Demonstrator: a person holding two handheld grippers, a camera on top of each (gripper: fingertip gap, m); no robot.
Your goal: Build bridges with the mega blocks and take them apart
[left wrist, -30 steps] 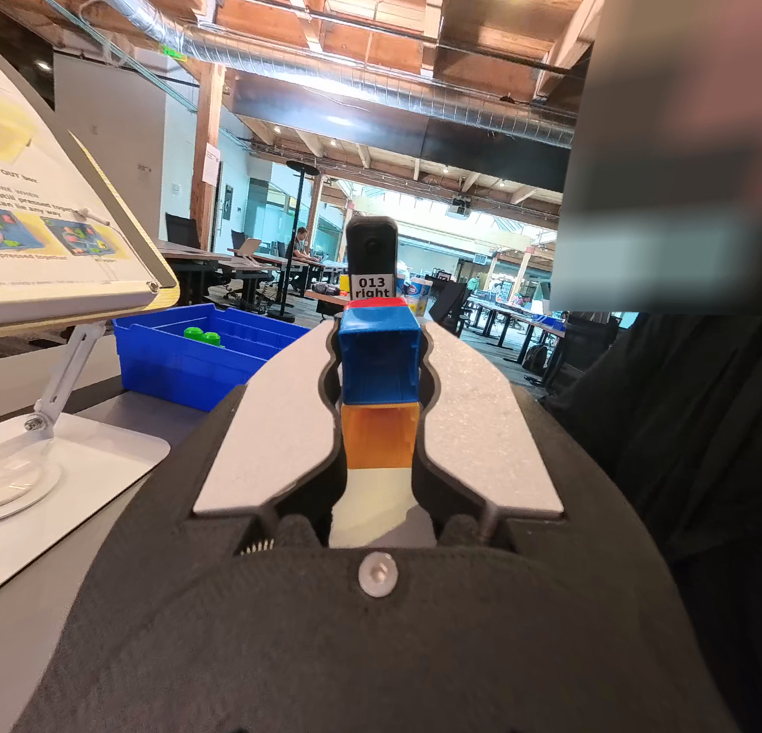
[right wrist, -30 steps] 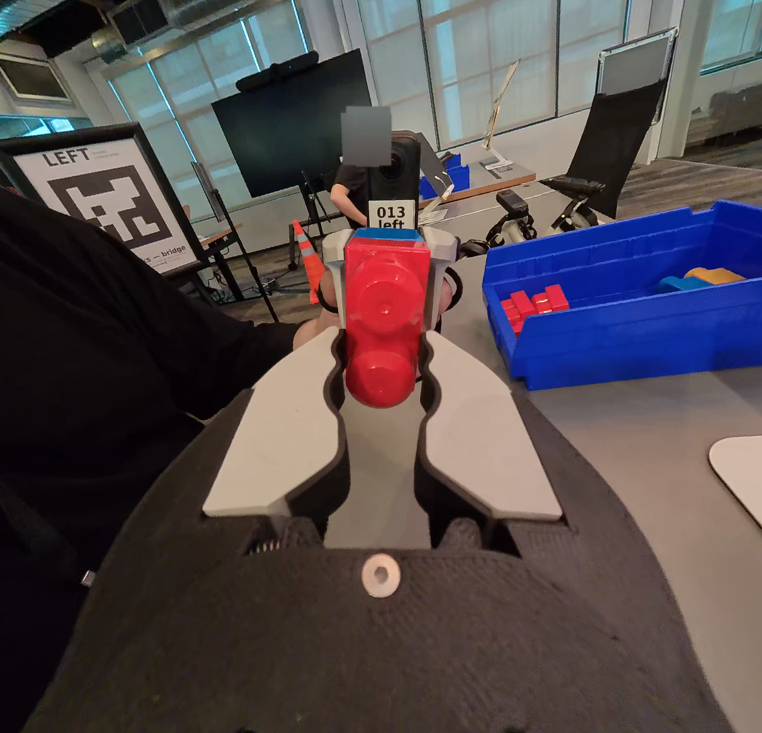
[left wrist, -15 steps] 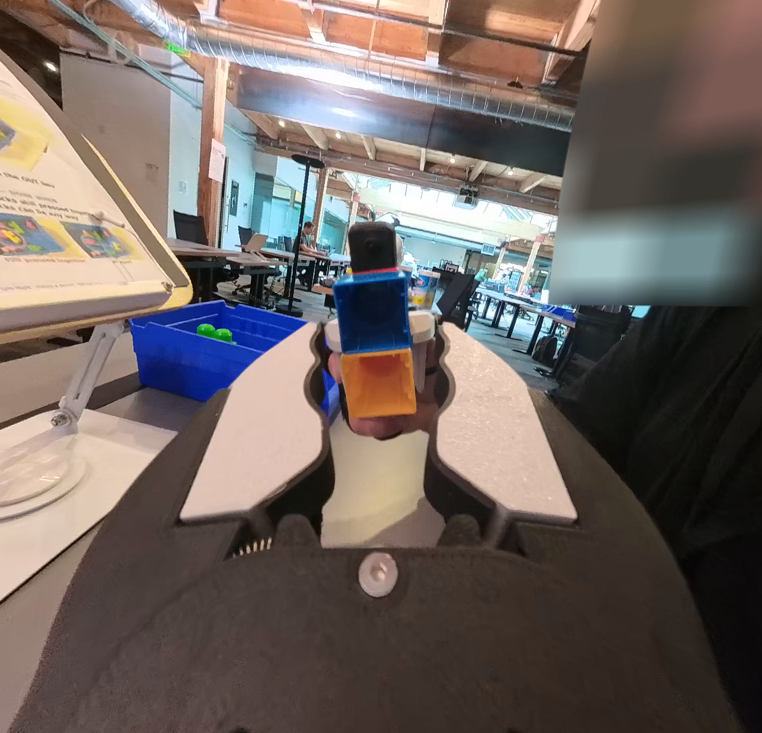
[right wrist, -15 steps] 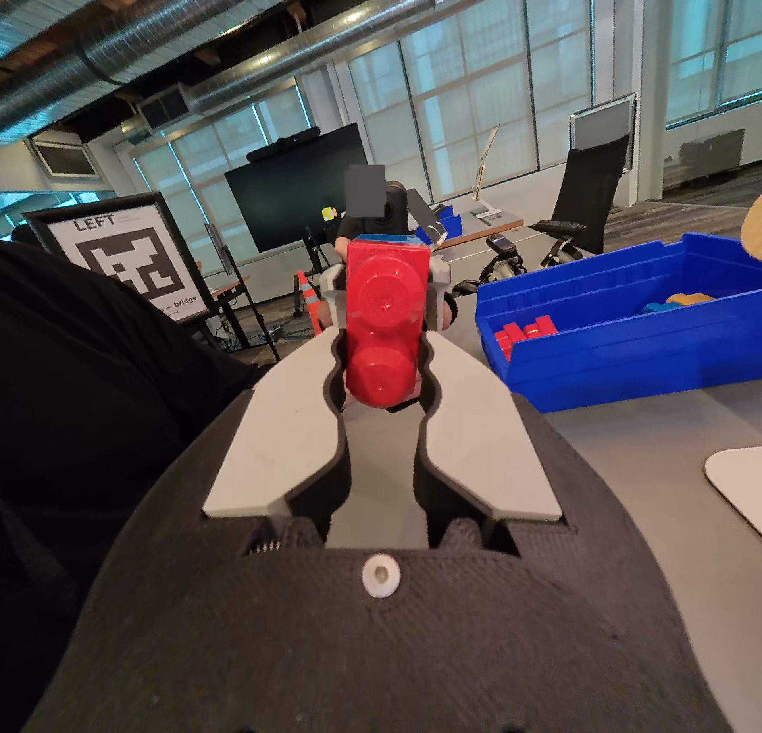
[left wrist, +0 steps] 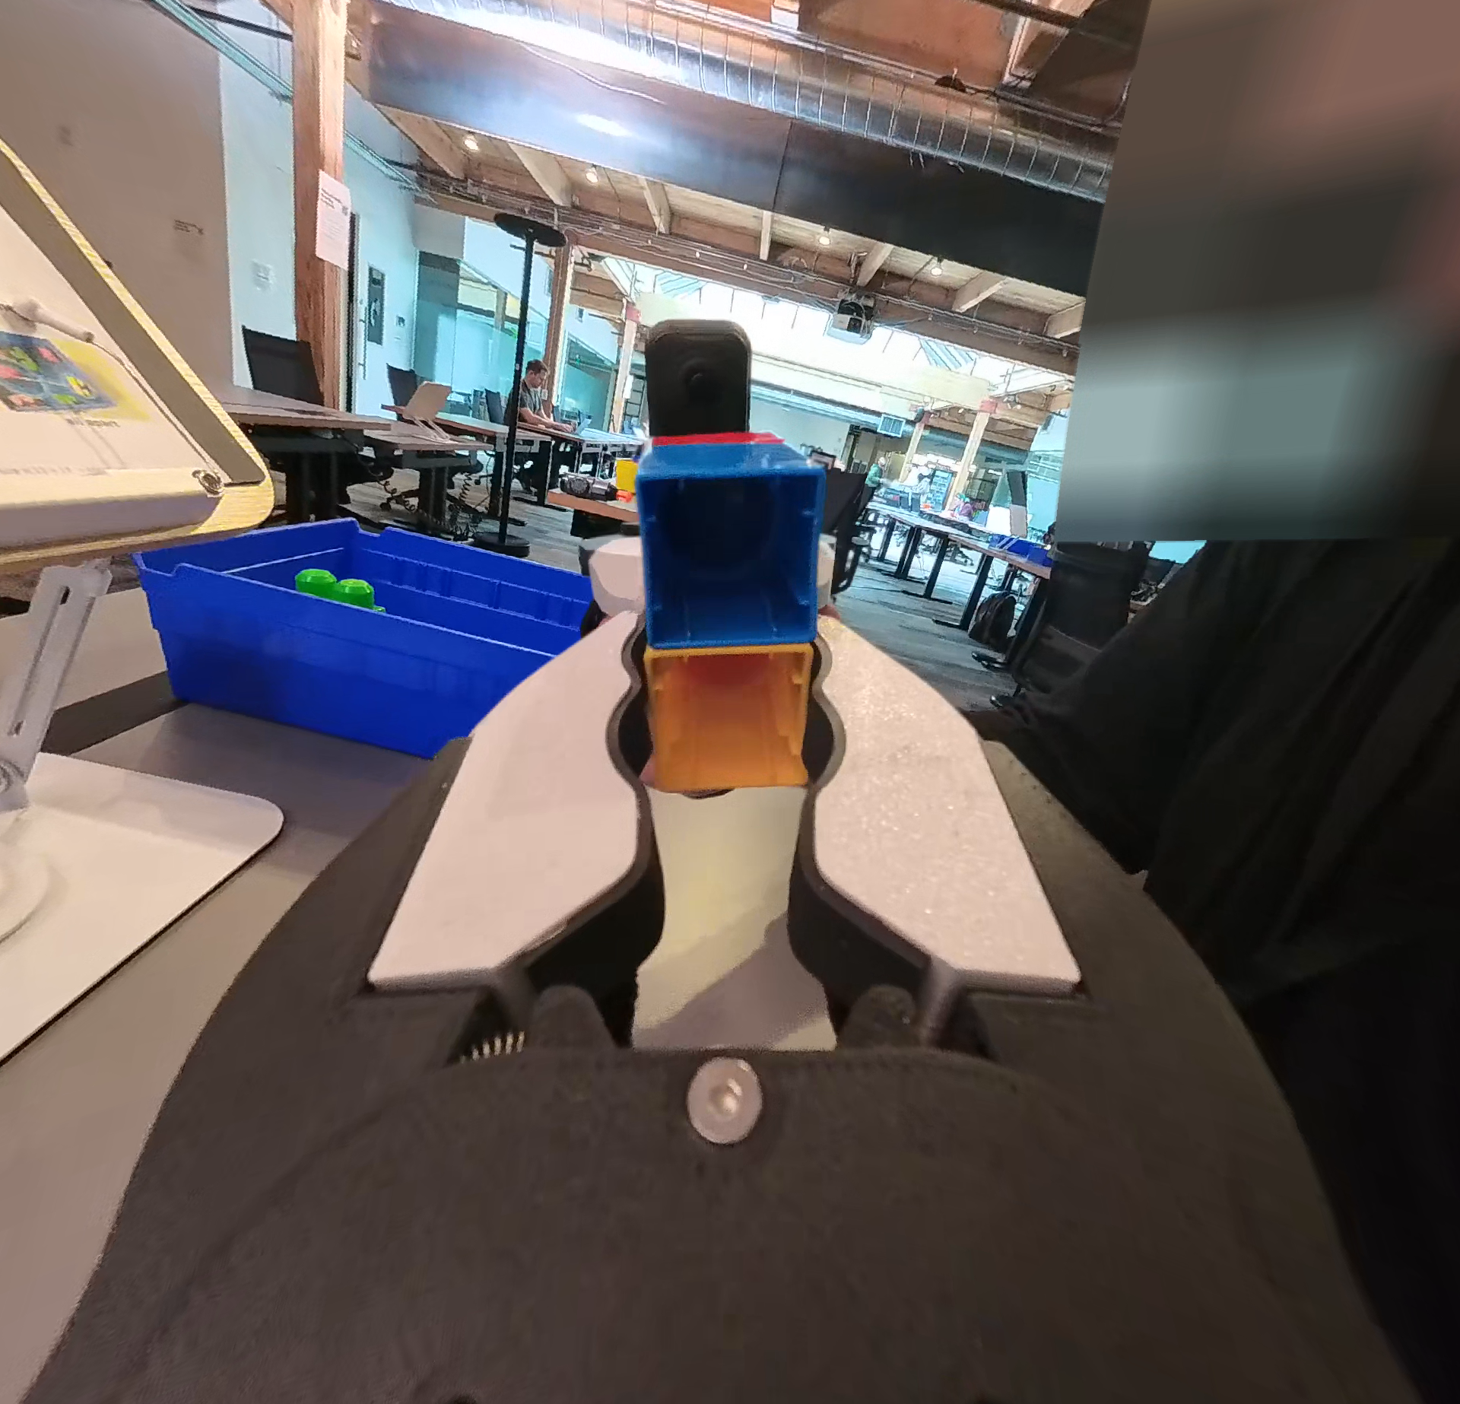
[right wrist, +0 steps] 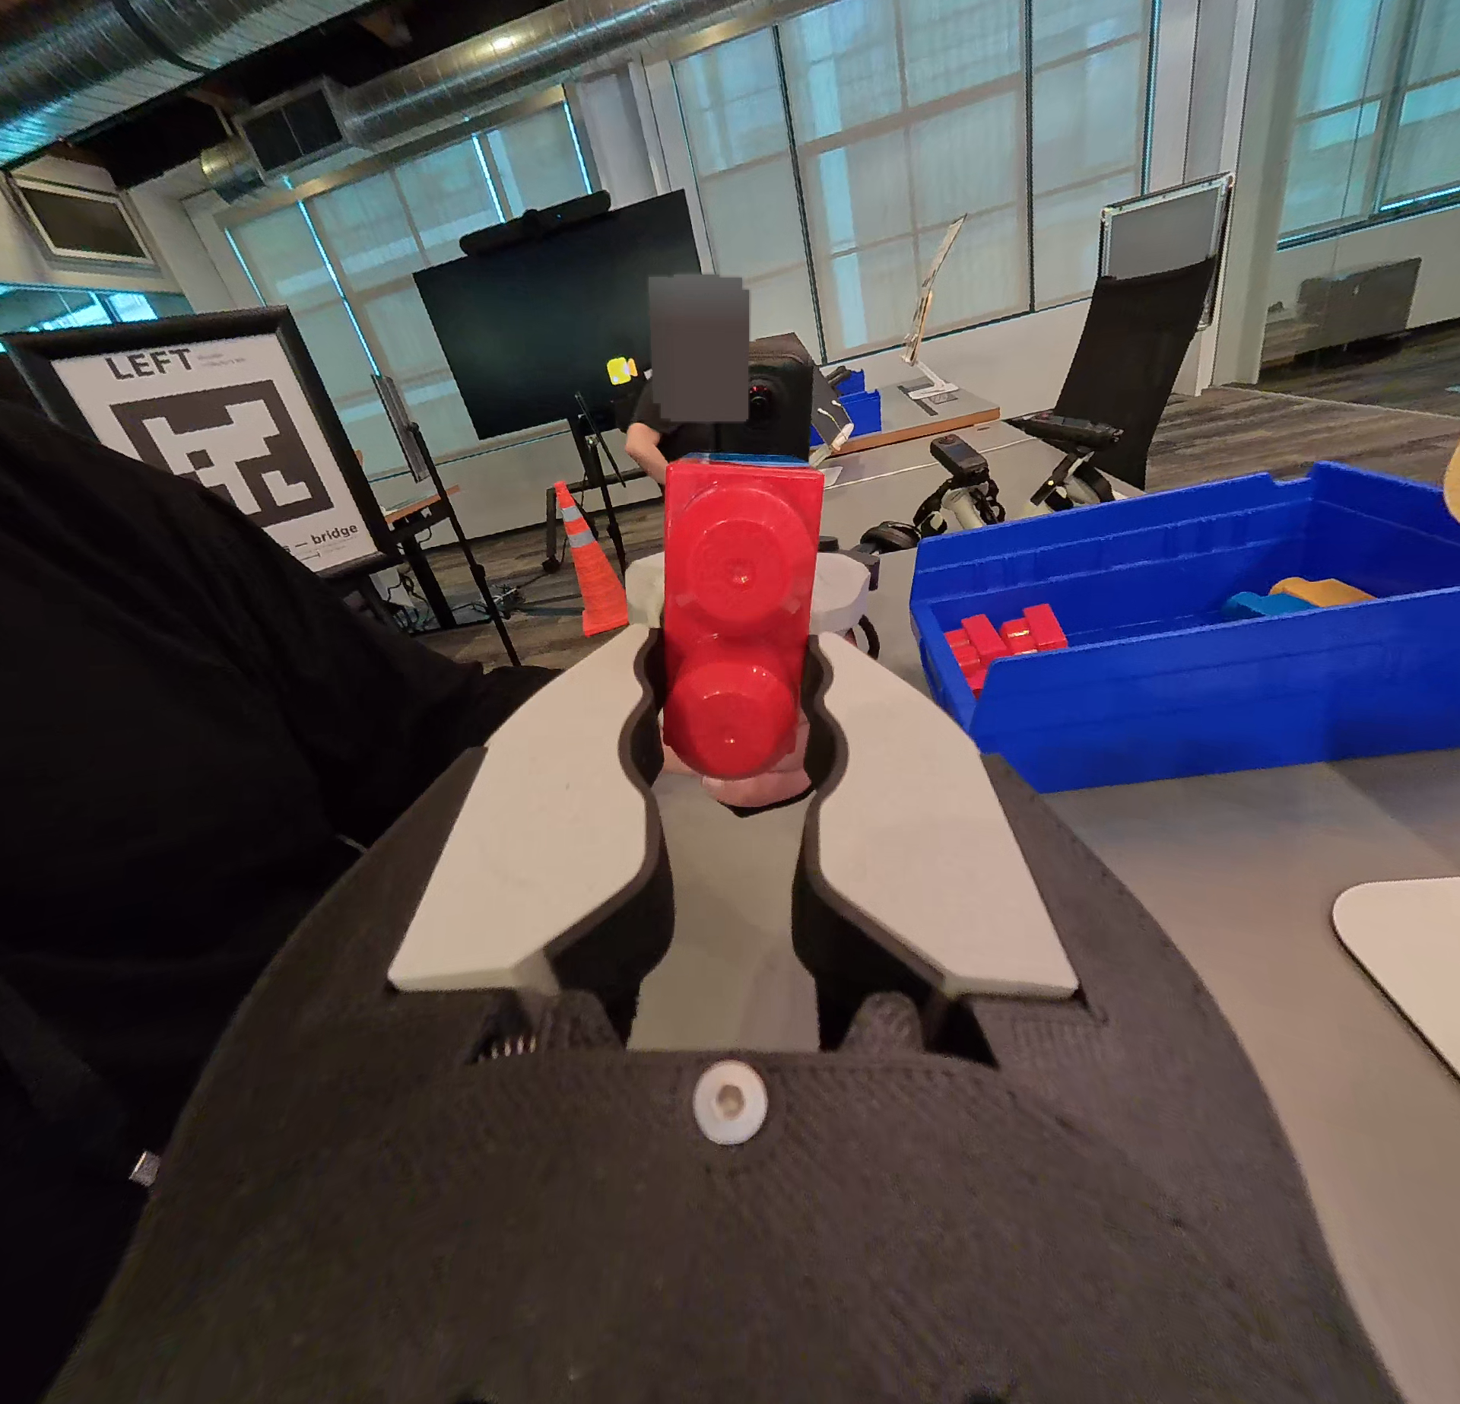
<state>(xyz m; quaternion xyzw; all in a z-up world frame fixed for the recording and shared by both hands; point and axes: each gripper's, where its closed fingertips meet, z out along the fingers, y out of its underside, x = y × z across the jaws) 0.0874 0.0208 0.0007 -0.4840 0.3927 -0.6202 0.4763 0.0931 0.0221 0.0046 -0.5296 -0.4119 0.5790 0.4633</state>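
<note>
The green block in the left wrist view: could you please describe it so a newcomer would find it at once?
Find the blue bin on the grey table, left of the gripper. The green block lies inside near its back wall, two round studs showing, the only green thing there.

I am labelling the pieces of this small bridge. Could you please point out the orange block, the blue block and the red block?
orange block (left wrist: 727, 722): left wrist view, its hollow underside, low between the tongs.
blue block (left wrist: 728, 556): left wrist view, its hollow underside, above the orange one.
red block (right wrist: 739, 623): right wrist view, its studded top face.
</note>
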